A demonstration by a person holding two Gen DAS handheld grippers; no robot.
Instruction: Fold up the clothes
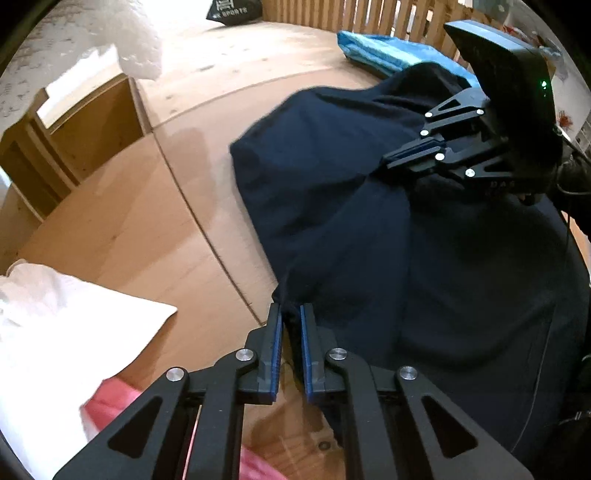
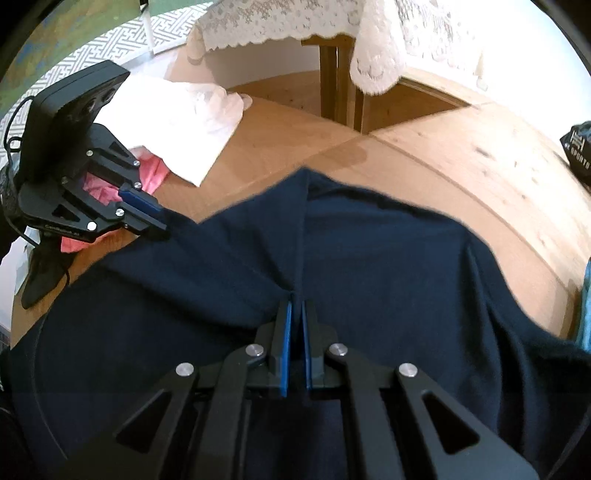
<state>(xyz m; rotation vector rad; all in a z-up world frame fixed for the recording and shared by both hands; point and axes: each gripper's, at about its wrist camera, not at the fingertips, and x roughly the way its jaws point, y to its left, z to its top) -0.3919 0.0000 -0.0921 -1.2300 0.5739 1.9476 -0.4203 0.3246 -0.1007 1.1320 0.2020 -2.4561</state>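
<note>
While the dark navy knit garment (image 2: pixel 369 258) lies on the wooden table (image 1: pixel 122 225), we pinch its edge with our left gripper (image 1: pixel 291 314) and right gripper (image 2: pixel 295 306), both narrow, beside the white folded cloth (image 1: pixel 55 317).

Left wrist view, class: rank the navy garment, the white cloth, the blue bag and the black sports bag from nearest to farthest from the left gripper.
1. Navy garment: pinched in the left gripper, spreading ahead and right.
2. White cloth: close by on the left.
3. Blue bag: far right, beyond the garment.
4. Black sports bag: farthest, at the top edge.
</note>
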